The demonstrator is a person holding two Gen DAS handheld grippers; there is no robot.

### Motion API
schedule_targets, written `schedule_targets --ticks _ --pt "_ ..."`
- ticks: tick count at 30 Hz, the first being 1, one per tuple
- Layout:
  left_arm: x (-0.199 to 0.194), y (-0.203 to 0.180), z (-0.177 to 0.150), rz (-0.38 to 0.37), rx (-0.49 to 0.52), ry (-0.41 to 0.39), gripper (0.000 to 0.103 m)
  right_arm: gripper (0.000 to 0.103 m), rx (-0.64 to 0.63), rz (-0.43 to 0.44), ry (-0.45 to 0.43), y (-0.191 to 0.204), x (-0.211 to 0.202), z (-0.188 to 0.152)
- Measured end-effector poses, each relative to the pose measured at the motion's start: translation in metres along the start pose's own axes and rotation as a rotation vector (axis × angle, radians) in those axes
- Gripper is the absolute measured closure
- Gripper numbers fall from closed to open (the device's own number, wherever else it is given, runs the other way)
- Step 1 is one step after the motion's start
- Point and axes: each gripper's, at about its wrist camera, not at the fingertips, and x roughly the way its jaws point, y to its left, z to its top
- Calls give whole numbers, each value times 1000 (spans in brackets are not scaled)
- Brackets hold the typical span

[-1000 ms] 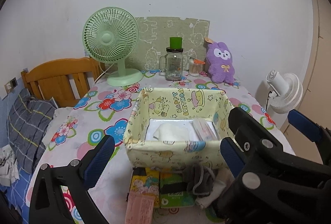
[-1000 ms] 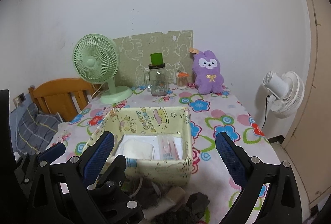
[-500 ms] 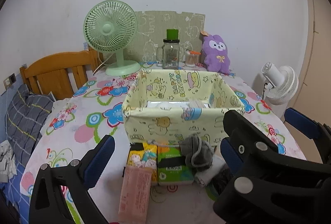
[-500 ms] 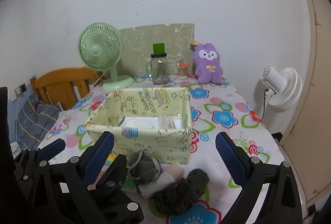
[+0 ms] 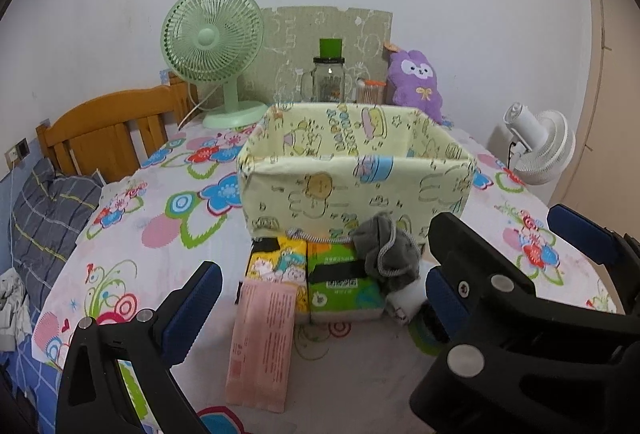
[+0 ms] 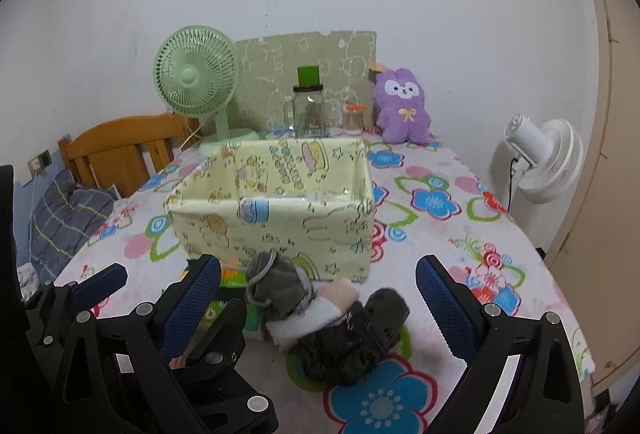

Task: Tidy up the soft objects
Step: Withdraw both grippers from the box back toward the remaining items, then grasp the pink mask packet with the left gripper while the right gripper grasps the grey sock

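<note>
A pale yellow fabric basket [image 5: 360, 189] [image 6: 276, 230] stands mid-table. In front of it lie a pink packet [image 5: 262, 338], a yellow tissue pack [image 5: 276, 270], a green tissue pack [image 5: 340, 286], a grey drawstring pouch [image 5: 386, 250] [image 6: 276, 286], a white rolled cloth [image 6: 308, 318] and a black bundle [image 6: 352, 338]. My left gripper [image 5: 320, 306] is open and empty, over the packs. My right gripper [image 6: 316, 310] is open and empty, over the pouch and cloths. The right gripper's body shows in the left wrist view at lower right.
At the back of the flowered tablecloth [image 6: 432, 201] stand a green fan [image 5: 212, 49], a glass jar with green lid [image 5: 330, 77] and a purple plush rabbit [image 6: 402, 109]. A wooden headboard [image 5: 108, 129] is on the left, a white fan [image 6: 544, 165] on the right.
Both grippers have drawn back and dropped lower. The basket's inside is now hidden behind its front wall, and the items in front of it show more fully.
</note>
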Motion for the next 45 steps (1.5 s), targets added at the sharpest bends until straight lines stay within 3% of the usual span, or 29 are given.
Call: schedule_targets --ticks 17,29,32,37,45 --pt "14 14 -23 37 -8 74 10 10 -8 27 85 18 26 -22" --pt "31 29 -35 35 -57 131 21 14 -35 11 125 32 40 -32" --pt "35 33 -37 30 -70 145 29 15 -36 13 137 33 44 -33" --pt "39 37 -39 30 -77 164 58 15 -44 10 145 37 47 -34" --pt "37 38 -38 38 -77 160 63 15 -46 15 152 39 51 -33"
